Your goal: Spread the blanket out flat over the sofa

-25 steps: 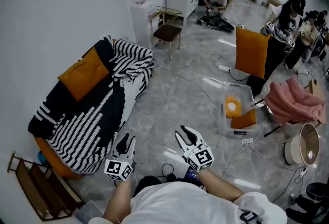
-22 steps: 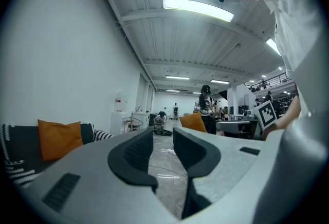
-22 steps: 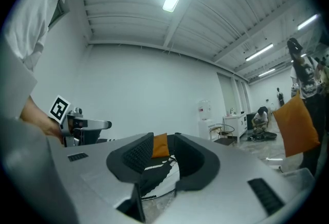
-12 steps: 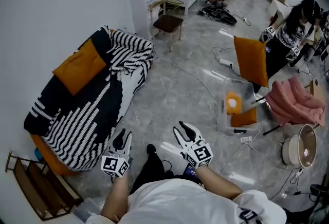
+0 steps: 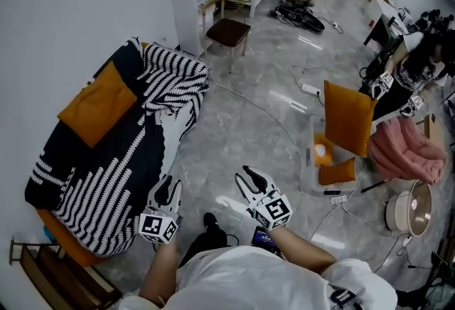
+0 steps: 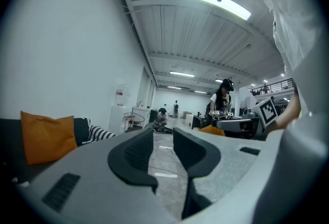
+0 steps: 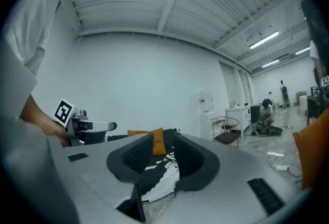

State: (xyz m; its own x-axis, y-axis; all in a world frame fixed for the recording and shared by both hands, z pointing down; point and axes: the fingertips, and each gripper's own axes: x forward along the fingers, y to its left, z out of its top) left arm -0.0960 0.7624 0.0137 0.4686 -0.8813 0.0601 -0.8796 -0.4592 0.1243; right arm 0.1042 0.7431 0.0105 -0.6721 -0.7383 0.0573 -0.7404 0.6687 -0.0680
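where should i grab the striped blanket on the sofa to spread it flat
Probably the bunched heap at the far end of the blanket, where raised folds look easy to pinch. Come from the open floor side, since the wall backs the sofa. The orange cushion lies on the flatter middle, so that part would resist pulling.

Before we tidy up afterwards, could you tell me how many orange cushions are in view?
3. The sofa cushion lies on the blanket; the upright cushion stands at right; the flat cushion lies just below it. An orange item beside that may be a fourth.
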